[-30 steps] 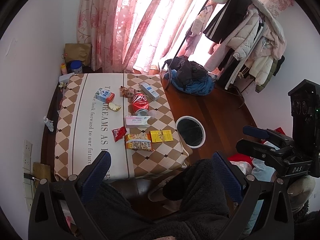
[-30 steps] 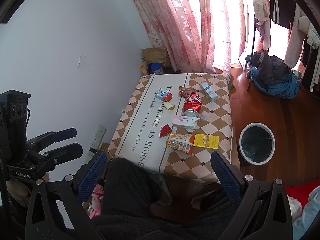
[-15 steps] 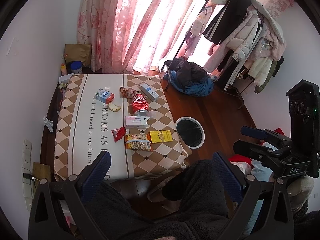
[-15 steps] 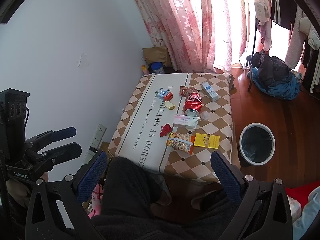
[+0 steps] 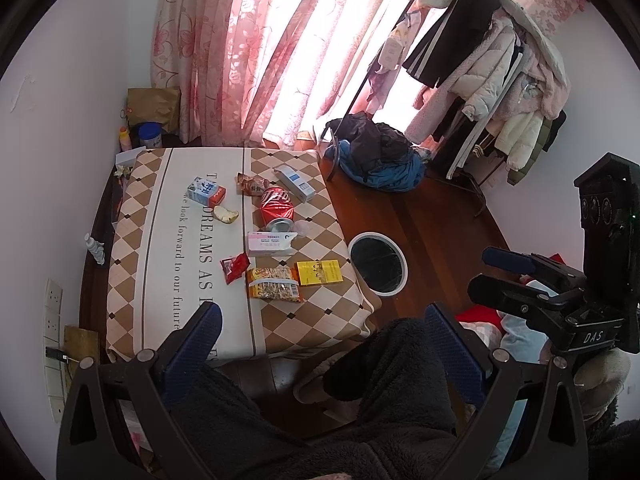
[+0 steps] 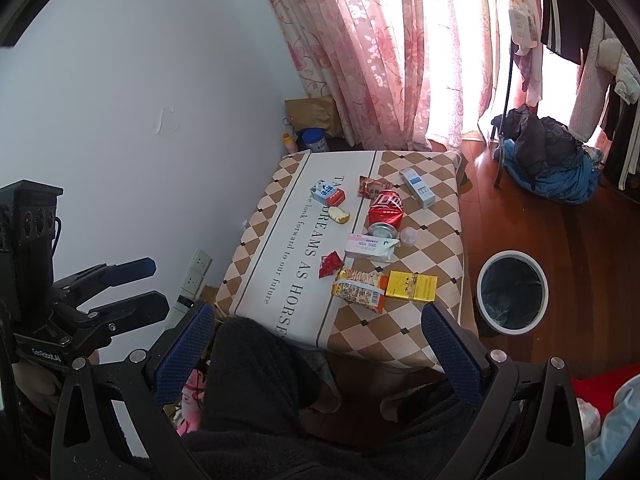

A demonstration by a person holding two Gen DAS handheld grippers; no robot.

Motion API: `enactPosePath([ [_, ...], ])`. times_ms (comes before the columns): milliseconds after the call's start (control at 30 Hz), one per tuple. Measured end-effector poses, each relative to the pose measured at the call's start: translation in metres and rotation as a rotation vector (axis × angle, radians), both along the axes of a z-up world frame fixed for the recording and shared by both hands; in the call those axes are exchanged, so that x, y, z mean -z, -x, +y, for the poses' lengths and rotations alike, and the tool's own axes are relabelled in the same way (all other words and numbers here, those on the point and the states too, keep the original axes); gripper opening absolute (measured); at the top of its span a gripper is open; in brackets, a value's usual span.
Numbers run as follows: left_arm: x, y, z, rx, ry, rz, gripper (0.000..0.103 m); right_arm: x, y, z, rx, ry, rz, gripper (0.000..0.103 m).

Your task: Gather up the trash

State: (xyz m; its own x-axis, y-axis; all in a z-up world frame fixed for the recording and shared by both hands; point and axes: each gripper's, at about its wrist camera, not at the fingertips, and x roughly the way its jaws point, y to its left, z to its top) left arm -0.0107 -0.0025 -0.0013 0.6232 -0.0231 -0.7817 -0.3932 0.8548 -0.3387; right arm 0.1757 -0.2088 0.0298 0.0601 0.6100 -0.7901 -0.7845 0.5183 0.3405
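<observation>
Pink flowered curtains (image 5: 256, 48) are glowing so brightly that the window behind them is washing out, and below them a low worktop (image 5: 160, 240) under a checked cloth is carrying the trash: a crushed red can (image 5: 277, 206), a white and pink box (image 5: 270, 243), a small red wrapper (image 5: 234, 267), an orange snack packet (image 5: 274, 290), a yellow box (image 5: 319, 273), a blue and white carton (image 5: 206, 191), a long white and blue box (image 5: 295, 183) and a pale scrap (image 5: 226, 214) too small to identify. The print on the packets is too blurred to read. A round white bin (image 5: 378, 262) with a dark liner is standing on the wooden floor just beside the worktop. The left gripper (image 5: 324, 344) is hanging with its blue pads wide apart and empty, well short of the trash; the right gripper (image 6: 314, 340) is likewise spread and holding nothing. The person's dark fleece legs (image 6: 256, 380) are hiding the worktop's near edge, and the lens is cutting off both gripper frames at the bottom.
</observation>
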Motion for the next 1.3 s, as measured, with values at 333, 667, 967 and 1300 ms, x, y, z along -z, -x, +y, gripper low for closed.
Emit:
enactPosePath([
  [333,-0.001,-0.001,-0.001,0.001,0.000,-0.002,0.103,-0.001,0.000,0.000,-0.002,0.001,-0.002,0.103],
  [667,-0.001,-0.002,-0.002,0.003,-0.002,-0.002,0.103,-0.003,-0.001,0.002,-0.002,-0.003,-0.006,0.103],
  [967,0.045,-0.029,0.027,-0.209,-0.120,0.105,0.103,0.067,-0.048,0.009,0.231,0.034,0.096,0.103],
  [1300,0.213,-0.074,0.070,-0.354,-0.150,0.414,0.103,0.269,-0.097,0.091,-0.009,0.520,-0.002,0.103],
])
